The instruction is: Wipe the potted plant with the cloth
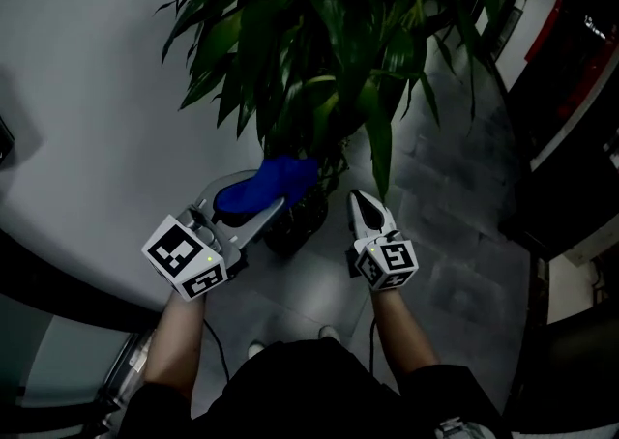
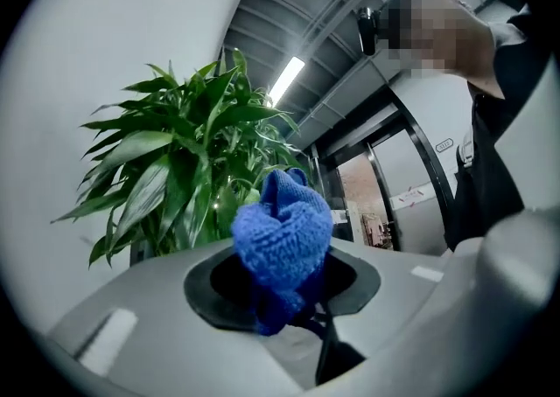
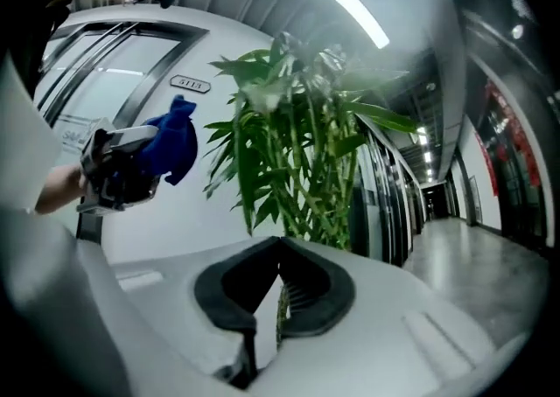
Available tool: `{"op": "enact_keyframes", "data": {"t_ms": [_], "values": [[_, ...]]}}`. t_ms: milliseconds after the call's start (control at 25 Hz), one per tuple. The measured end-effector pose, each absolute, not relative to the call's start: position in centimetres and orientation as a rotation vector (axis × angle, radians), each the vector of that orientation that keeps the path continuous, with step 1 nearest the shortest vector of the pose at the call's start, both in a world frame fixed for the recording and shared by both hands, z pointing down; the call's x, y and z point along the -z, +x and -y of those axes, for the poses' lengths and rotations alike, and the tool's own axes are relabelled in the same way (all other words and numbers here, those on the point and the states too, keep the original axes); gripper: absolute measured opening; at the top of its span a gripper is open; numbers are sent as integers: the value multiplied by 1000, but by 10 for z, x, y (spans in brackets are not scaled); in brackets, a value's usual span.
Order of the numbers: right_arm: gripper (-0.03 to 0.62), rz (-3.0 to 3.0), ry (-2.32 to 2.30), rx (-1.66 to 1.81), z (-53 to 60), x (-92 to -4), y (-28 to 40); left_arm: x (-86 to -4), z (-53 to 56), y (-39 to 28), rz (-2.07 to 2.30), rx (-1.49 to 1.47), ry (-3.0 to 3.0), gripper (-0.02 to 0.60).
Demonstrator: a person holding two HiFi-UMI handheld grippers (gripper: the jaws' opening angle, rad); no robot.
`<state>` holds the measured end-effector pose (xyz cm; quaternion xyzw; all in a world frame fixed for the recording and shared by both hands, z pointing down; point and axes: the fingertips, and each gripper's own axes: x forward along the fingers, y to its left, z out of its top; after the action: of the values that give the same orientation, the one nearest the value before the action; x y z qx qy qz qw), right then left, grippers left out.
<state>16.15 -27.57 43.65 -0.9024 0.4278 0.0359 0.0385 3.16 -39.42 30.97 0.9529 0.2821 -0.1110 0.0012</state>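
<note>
The potted plant [image 1: 319, 50] has long green leaves and stands in a dark pot [image 1: 298, 222] on the floor, just ahead of both grippers. My left gripper [image 1: 274, 197] is shut on a bunched blue cloth [image 1: 269, 184], held close to the pot's left rim under the low leaves. In the left gripper view the cloth [image 2: 282, 242] bulges up between the jaws, with the plant [image 2: 179, 181] behind it. My right gripper [image 1: 360, 199] is shut and holds nothing, to the right of the pot. The right gripper view shows the plant's stalks [image 3: 302, 159] ahead and the cloth [image 3: 172, 149] at the left.
A curved white wall [image 1: 87, 118] runs behind and to the left of the plant. Grey floor tiles [image 1: 455, 205] spread to the right, up to dark doors [image 1: 571, 118]. A lit corridor [image 3: 455, 212] leads away at the right. My shoes [image 1: 327, 333] show below the grippers.
</note>
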Motion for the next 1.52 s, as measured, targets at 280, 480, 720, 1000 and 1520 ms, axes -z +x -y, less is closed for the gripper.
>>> {"op": "enact_keyframes", "data": {"t_ms": [280,480,720,1000,1520], "values": [[3,-1591,-2441,-365,265,-358,198,-234,327,43,-839,542,3175,152],[3,-1886,-2200,-464,294,-324,191,-199,304,76,-474,468,3447,152],[3,-2041,-1983,-499,300,-290,172,-176,302,96,-81,439,3531,152],[3,-2127,-1827,-442,298,-279,144,-204,284,112,4,175,3584,152],[3,-2031,-1865,-300,292,-298,143,-255,267,110,-180,44,3477,152]]}}
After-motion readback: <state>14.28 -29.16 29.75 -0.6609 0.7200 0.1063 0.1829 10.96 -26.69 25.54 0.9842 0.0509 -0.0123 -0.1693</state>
